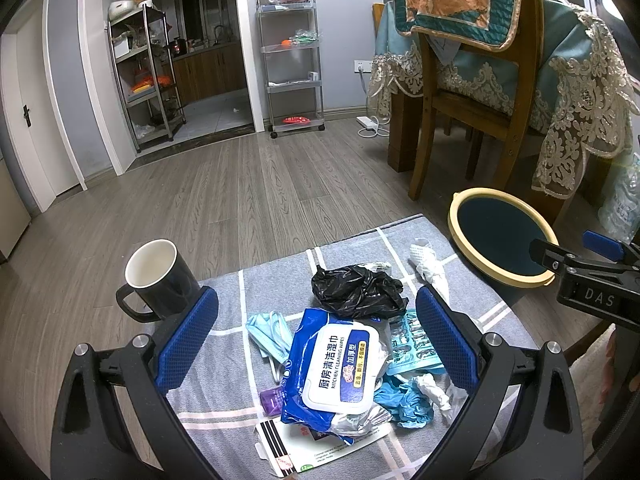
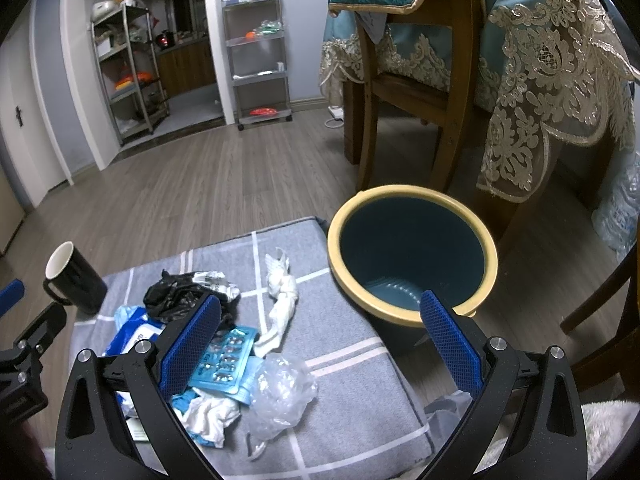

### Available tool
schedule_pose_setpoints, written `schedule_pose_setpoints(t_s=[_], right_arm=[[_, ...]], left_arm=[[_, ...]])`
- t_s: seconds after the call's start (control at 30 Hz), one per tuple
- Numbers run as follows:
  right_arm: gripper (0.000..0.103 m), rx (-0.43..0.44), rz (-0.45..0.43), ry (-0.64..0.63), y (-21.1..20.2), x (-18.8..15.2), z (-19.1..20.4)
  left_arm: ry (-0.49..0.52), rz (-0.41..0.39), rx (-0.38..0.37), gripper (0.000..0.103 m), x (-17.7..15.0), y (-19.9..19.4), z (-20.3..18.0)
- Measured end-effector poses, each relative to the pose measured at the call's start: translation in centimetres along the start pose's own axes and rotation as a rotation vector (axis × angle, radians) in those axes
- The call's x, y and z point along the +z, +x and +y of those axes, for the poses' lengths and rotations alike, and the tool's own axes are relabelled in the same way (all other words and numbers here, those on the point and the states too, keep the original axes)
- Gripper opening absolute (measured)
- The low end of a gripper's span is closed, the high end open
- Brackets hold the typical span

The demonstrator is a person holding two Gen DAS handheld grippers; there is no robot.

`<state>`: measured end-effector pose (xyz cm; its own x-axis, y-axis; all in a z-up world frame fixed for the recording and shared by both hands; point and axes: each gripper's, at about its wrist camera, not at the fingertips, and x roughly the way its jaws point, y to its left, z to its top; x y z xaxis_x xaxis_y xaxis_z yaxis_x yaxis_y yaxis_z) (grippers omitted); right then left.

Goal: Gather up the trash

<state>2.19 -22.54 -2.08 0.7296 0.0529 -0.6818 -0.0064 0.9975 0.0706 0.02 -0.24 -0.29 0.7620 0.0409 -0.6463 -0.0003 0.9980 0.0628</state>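
The left gripper [image 1: 316, 336] is spread wide and empty above the trash pile, the blue wipes pack [image 1: 336, 368] lying between its fingers on the grey checked cushion [image 1: 276, 280]. The right gripper [image 2: 320, 344] is likewise wide apart and empty, with the blister pack [image 2: 228, 360] beside its left finger. Farther off, the bin [image 2: 412, 248] stands on the floor touching the cushion's right edge.

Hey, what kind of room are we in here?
Most likely the dining area of a home: a wooden chair tucked under a table with a lace-edged tablecloth, wood flooring, and a doorway to what looks like a kitchen with cabinets.
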Motion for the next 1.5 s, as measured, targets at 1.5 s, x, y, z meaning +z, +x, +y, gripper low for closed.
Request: schedule_pose_setpoints(t_s=[1.5], right_arm=[[0.072,0.169,0.441,0.157,16.7,0.7,0.5]], left_arm=[[0.131,0.208,-0.131,0.087,-0.2,14.3,-0.2]])
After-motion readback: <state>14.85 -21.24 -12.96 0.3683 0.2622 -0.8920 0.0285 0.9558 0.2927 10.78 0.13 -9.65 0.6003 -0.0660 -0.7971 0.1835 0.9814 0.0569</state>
